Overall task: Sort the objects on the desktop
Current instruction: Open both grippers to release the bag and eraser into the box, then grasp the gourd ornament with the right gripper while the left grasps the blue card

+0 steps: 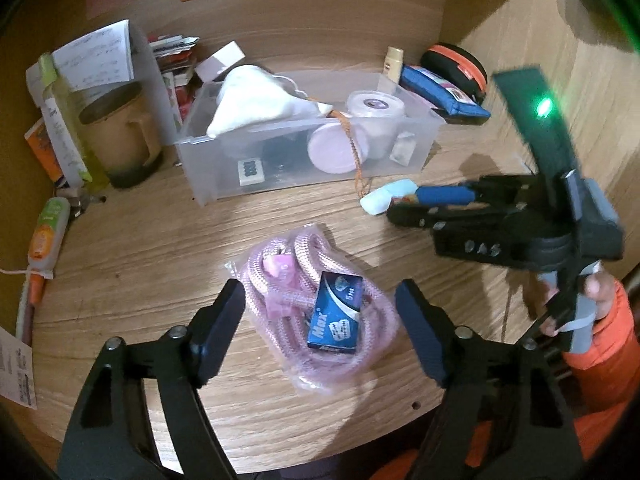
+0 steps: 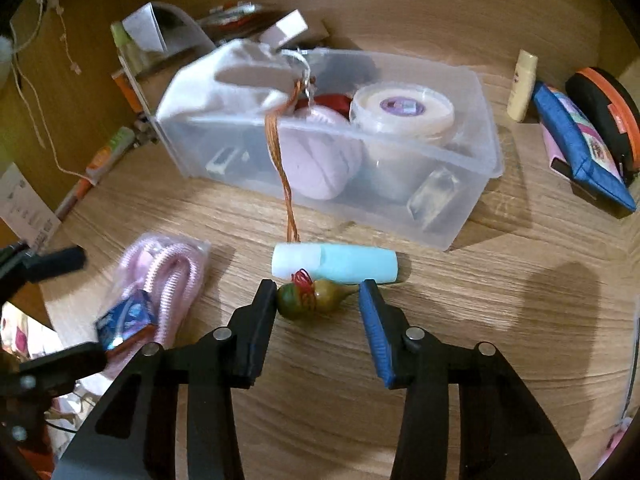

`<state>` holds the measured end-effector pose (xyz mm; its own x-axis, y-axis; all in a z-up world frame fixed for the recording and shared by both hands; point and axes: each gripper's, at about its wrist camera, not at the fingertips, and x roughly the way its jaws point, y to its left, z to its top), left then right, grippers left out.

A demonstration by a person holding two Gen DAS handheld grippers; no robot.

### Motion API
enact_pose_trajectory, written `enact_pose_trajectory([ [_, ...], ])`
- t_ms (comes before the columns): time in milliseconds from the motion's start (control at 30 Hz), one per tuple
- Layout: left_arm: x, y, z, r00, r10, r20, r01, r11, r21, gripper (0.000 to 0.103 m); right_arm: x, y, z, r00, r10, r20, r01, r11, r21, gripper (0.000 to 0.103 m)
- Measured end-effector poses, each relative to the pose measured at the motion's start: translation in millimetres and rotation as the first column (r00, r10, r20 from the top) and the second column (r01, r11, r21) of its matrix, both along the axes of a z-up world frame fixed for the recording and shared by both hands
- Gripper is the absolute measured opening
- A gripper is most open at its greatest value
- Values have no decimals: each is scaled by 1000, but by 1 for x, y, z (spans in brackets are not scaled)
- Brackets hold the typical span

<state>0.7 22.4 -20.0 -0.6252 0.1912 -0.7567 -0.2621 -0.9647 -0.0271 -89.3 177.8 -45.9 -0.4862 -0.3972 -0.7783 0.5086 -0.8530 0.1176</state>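
Right gripper (image 2: 318, 312): fingers spread, straddling a small green-and-olive gourd-shaped charm (image 2: 314, 300) with a red thread loop. The left finger appears to touch the charm's green end; the right finger stands just clear of its pointed tip. Nothing is pinched yet. The charm lies on the table (image 2: 480, 320), just beside a pale blue capped tube (image 2: 334, 266) and in front of the clear plastic bin (image 2: 460, 152).

Left gripper (image 1: 320, 320): fingers spread, empty, hovering over a bagged pink rope (image 1: 288, 264) with a blue "Max" box (image 1: 336, 316) resting on top.

Judgement: the step in hand is taking up the charm, presumably for the bin.

Recommendations:
- Centre the fingers on the charm's two rounded bulbs before closing; the tapered tip offers poor purchase and may slip out.
- Keep the fingertips short of the tube, so that closing does not roll it.
- Watch the orange cord (image 2: 286, 184) hanging over the bin's front wall near the charm; whether it is attached cannot be told.
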Motion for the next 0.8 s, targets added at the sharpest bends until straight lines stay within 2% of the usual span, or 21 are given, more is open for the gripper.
enact_pose_trajectory([
  [233, -7, 5, -13, 1000, 0, 27, 1, 999, -33, 77, 14, 13, 35, 997, -6, -75, 1, 998, -65, 39],
  [300, -9, 6, -19, 999, -2, 47, 4, 999, -38, 70, 18, 16, 46, 995, -8, -100, 0, 996, -84, 39],
  [400, -12, 2, -23, 998, -2, 68, 1, 1000, 14, 65, 24, 20, 59, 991, -13, -135, 0, 995, -99, 39],
  [433, -13, 0, -22, 997, 1, 72, -3, 1000, 29, 59, 26, 21, 63, 989, -16, -144, 0, 994, -105, 39],
  [500, -14, -3, -21, 997, 8, 75, -12, 999, 50, 54, 29, 22, 68, 987, -19, -157, 1, 993, -115, 39],
  [567, -12, -4, -19, 997, 2, 71, -6, 998, 60, 39, 31, 23, 73, 986, -22, -168, 2, 993, -120, 39],
  [633, -9, -2, -17, 998, -2, 64, -1, 999, 53, 33, 32, 24, 75, 985, -25, -172, 3, 992, -125, 39],
  [800, -6, -1, -13, 999, 10, 47, -12, 999, 40, 26, 32, 27, 82, 983, -29, -180, 2, 989, -146, 39],
])
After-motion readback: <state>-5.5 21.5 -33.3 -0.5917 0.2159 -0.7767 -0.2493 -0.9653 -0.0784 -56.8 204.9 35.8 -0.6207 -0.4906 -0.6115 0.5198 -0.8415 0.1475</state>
